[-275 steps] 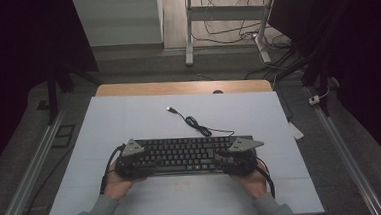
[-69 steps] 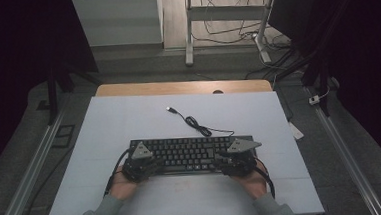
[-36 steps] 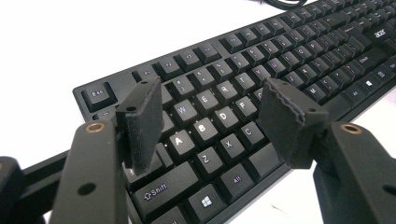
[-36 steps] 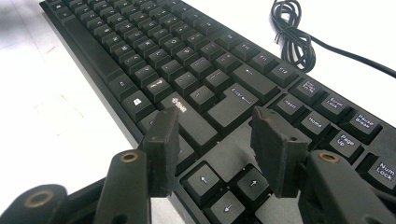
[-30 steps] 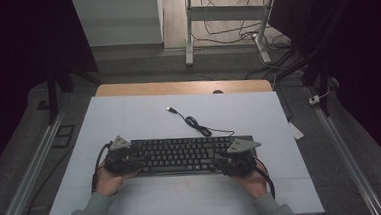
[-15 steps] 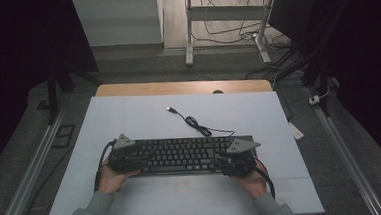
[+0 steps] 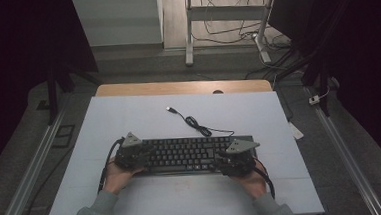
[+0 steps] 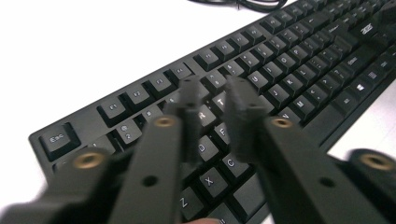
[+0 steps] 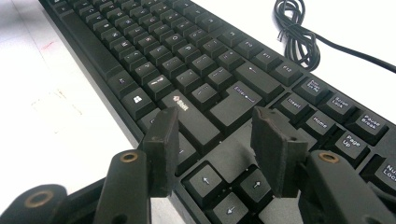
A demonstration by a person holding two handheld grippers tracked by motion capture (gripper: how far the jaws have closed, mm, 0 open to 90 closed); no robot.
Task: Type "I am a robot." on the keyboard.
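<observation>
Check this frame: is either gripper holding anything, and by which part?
Nothing is held. The left gripper, its jaws just closing, and the right gripper hover over the keyboard with empty gaps.

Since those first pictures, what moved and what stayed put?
The left claw slid from the keyboard's left end inward over its keys, and its jaws have just been closing with nothing between them. The right claw, keyboard and cable stayed put.

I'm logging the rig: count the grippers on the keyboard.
2. The left gripper is at the keyboard's left end, over its letter keys; the right gripper is at its right end, over the arrow keys.
</observation>
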